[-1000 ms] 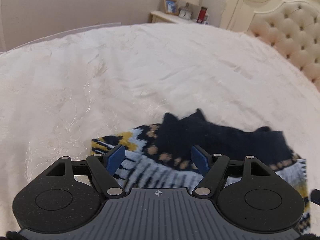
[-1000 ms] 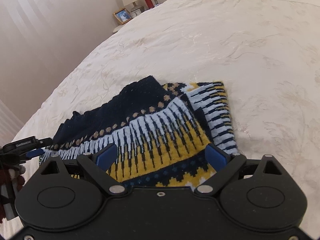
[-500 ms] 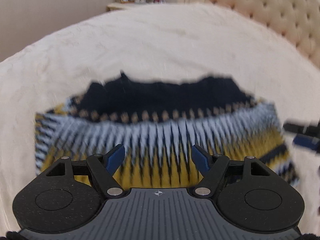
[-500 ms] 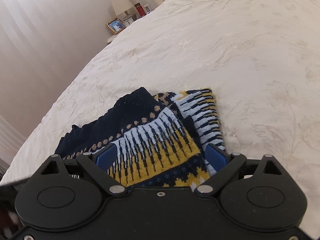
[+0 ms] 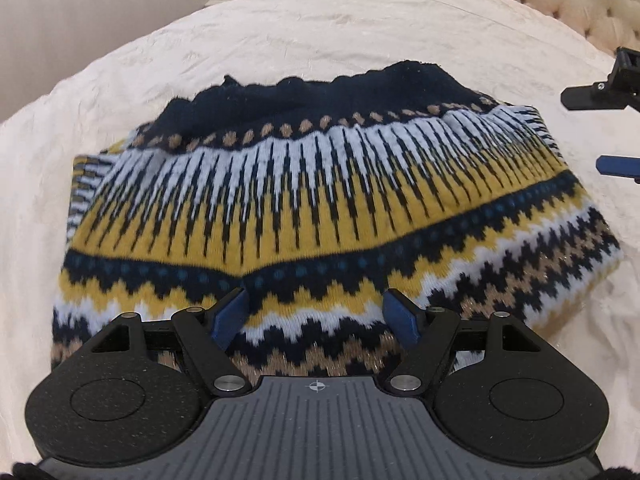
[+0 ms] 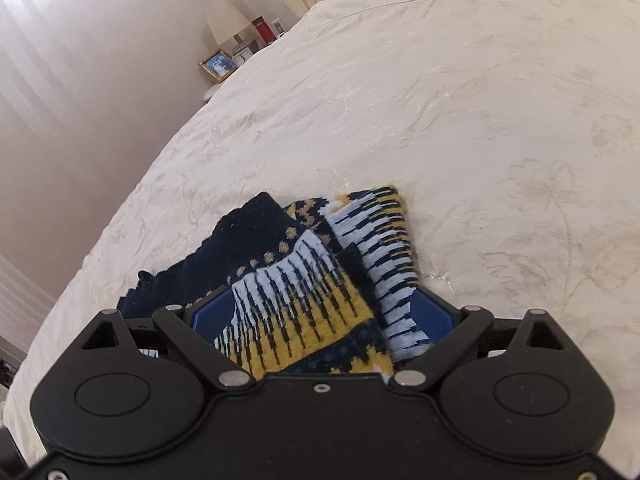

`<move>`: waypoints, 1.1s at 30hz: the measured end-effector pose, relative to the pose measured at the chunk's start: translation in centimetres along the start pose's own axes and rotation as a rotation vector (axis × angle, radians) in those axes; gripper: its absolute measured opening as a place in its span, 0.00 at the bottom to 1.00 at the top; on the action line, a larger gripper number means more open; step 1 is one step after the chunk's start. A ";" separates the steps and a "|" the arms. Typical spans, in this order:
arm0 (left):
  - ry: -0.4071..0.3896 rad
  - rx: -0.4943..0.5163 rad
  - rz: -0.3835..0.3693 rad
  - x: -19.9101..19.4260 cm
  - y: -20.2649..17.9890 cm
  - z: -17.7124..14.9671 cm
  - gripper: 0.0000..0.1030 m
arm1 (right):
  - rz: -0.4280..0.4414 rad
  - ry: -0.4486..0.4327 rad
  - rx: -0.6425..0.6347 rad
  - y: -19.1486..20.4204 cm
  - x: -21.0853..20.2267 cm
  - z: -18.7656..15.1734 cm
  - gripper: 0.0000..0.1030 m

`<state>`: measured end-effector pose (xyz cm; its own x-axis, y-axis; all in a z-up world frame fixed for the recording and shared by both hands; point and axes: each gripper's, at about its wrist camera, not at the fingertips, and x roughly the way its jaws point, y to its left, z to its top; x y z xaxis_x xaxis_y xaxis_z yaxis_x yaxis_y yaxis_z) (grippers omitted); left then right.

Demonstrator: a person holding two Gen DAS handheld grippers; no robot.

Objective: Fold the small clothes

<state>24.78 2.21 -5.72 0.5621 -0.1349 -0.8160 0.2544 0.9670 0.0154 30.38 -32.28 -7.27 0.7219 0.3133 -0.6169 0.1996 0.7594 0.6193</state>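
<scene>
Our left tool (image 5: 316, 312) hovers wide open over the folded patterned sweater (image 5: 320, 208) on the bed (image 5: 280, 32). Our right tool (image 6: 322, 316), likewise agape, straddles its corner ungripped. Next, probably, we close and fold again.

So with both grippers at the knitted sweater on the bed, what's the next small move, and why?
Probably lower the left gripper and close it on the sweater's near zigzag edge. Its blue fingers stand apart above that edge, holding nothing, and the right gripper is also open around the other end.
</scene>
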 end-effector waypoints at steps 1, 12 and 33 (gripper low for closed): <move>0.000 -0.006 -0.004 -0.1 0.0 -0.2 0.71 | 0.012 0.000 0.014 -0.4 -0.1 0.1 0.94; 0.040 -0.016 -0.036 1.1 -0.3 -0.7 0.88 | 0.029 0.076 0.155 -4.3 1.2 0.1 0.96; 0.061 0.002 -0.015 2.0 -1.2 -0.4 1.00 | 0.186 0.198 0.071 -3.7 6.0 -2.4 1.00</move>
<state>25.30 0.87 -7.60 0.5091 -0.1361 -0.8499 0.2643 0.9644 0.0039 32.38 -31.86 -14.42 0.6086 0.5540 -0.5681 0.1266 0.6390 0.7587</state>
